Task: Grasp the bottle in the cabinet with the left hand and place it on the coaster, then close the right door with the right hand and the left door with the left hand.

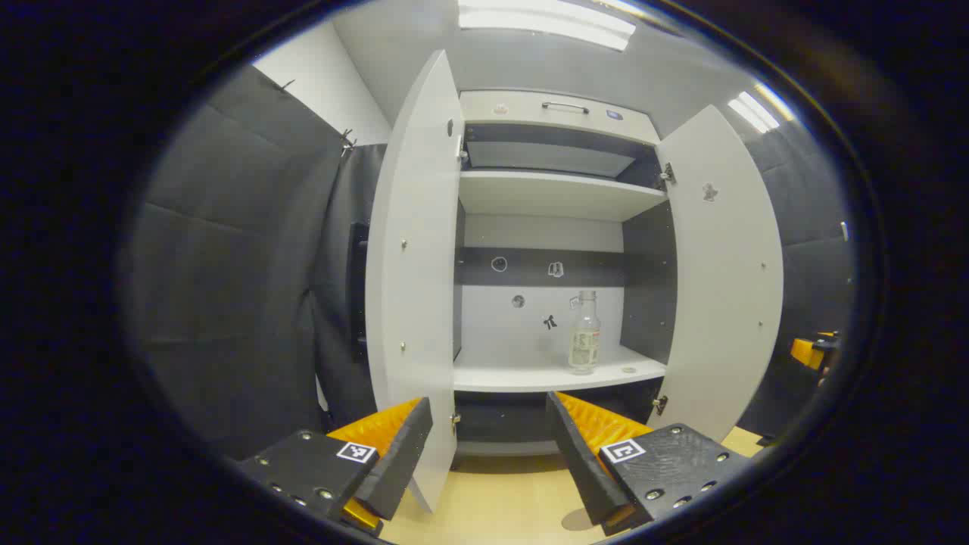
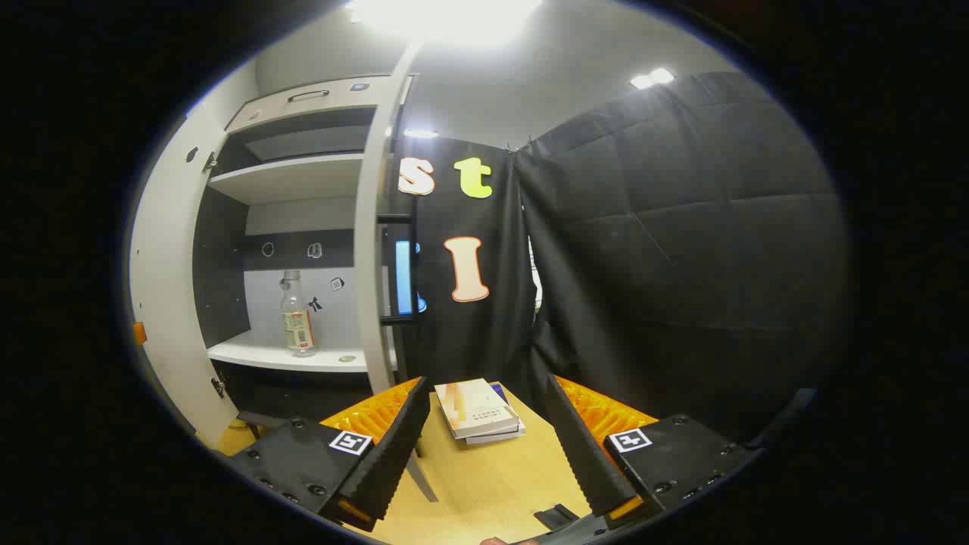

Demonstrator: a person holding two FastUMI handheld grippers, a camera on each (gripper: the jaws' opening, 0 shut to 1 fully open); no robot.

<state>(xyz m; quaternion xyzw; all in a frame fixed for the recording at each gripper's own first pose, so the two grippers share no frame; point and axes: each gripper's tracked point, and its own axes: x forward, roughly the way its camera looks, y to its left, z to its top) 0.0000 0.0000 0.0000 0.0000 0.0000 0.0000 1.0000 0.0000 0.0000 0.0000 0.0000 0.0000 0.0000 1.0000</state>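
We start with the cabinet [image 1: 556, 197], the largest container here: both doors stand swung out, its upper shelf looks bare, and its lower shelf [image 1: 530, 375] carries the bottle [image 1: 584, 333], upright toward the right side, beside a small round item we cannot identify. The step in hand, as we judge it, is the reach, so we should send the left hand-held gripper [image 1: 488, 446], fingers wide and empty, straight between the doors, level with the bottle's body, closing below the neck without tipping it. The right hand-held gripper [image 2: 484, 446], also spread and empty, hangs over the tabletop [image 2: 500, 484] near stacked books [image 2: 478, 409].
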